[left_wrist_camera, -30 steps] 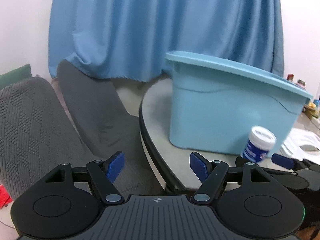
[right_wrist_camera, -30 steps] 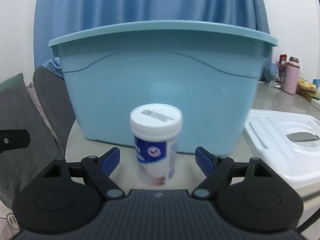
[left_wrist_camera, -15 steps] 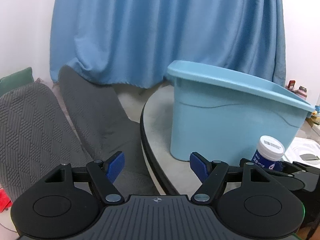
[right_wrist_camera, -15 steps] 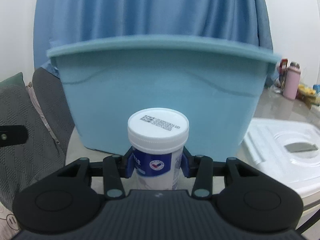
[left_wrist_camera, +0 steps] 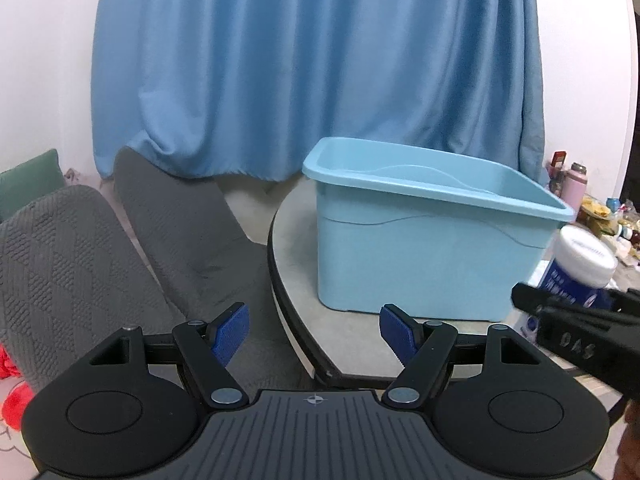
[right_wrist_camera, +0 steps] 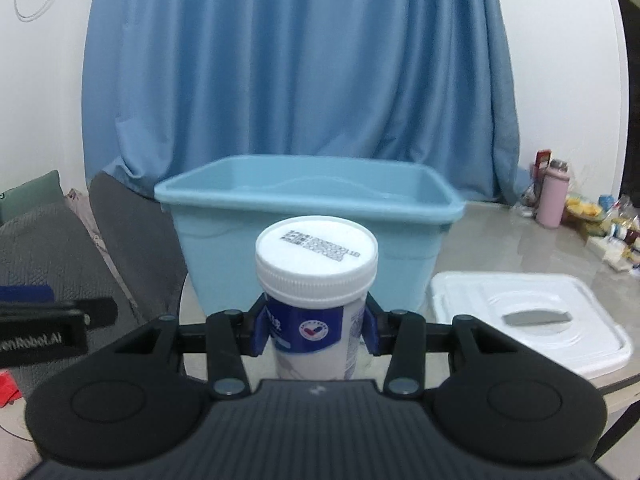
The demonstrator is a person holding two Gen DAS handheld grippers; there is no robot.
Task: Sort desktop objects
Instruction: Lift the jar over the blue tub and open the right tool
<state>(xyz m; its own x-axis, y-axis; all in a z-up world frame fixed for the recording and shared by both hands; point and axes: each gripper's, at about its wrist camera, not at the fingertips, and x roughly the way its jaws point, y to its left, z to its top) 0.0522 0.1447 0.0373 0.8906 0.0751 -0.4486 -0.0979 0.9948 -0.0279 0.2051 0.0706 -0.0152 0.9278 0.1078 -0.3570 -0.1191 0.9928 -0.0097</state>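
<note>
A white-capped jar with a blue label (right_wrist_camera: 316, 276) sits between the blue pads of my right gripper (right_wrist_camera: 316, 326), which is shut on it and holds it off the table, in front of the light blue bin (right_wrist_camera: 308, 216). The same jar (left_wrist_camera: 580, 264) shows at the right edge of the left wrist view, beside the bin (left_wrist_camera: 432, 240). My left gripper (left_wrist_camera: 314, 330) is open with nothing between its fingers, over the table's left edge (left_wrist_camera: 280, 280).
A white bin lid (right_wrist_camera: 528, 320) lies on the table right of the bin. A pink bottle (right_wrist_camera: 554, 196) and snack packets stand at the far right. Grey cushioned seating (left_wrist_camera: 80, 264) is left of the table, with a blue curtain (left_wrist_camera: 312, 64) behind.
The right gripper closed on the jar and lifted it; the bin's inside now shows from above. The left gripper rose too and stayed open.
</note>
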